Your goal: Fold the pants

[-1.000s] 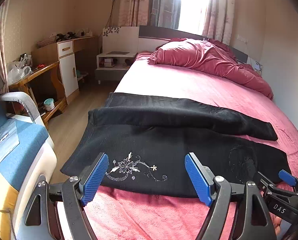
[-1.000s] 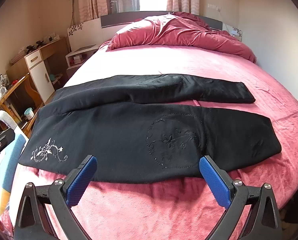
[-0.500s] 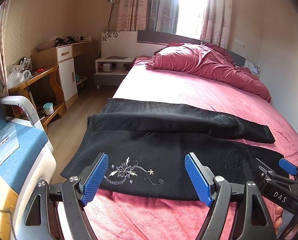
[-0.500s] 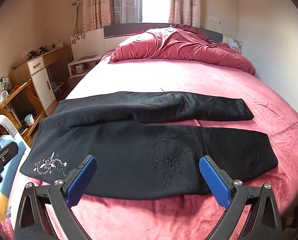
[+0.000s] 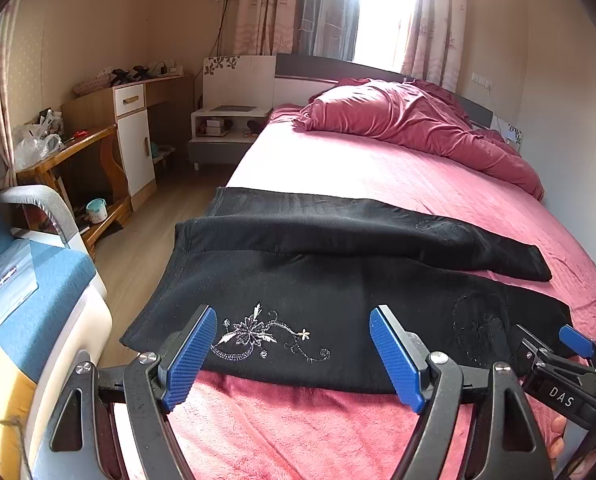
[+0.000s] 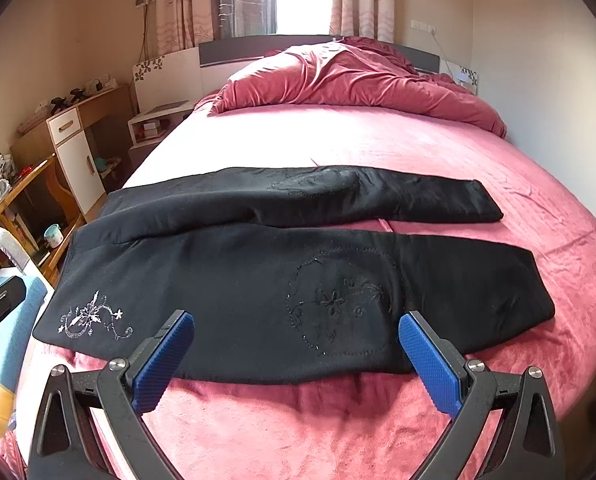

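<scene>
Black pants [image 5: 337, 276] [image 6: 258, 280] lie flat across the pink bed [image 5: 377, 168] [image 6: 357, 144], waist at the left edge, both legs running right. White embroidery [image 5: 258, 332] [image 6: 92, 318] marks the near hip. My left gripper [image 5: 294, 354] hovers open just short of the pants' near edge, by the embroidery. Over the near leg, my right gripper [image 6: 298, 362] is open too, with nothing between its fingers. The right gripper [image 5: 565, 364] also shows at the lower right of the left wrist view.
A crumpled pink duvet [image 5: 409, 120] [image 6: 349, 76] lies at the headboard. Left of the bed are a wooden floor [image 5: 146, 232], a blue chair [image 5: 26, 280], a desk [image 5: 70, 148] and a nightstand [image 5: 226, 124]. A wall [image 6: 545, 80] runs along the bed's right side.
Both grippers have drawn back and up a little from the pants, so more of the bed and room shows. Both stay open. The pants have not moved.
</scene>
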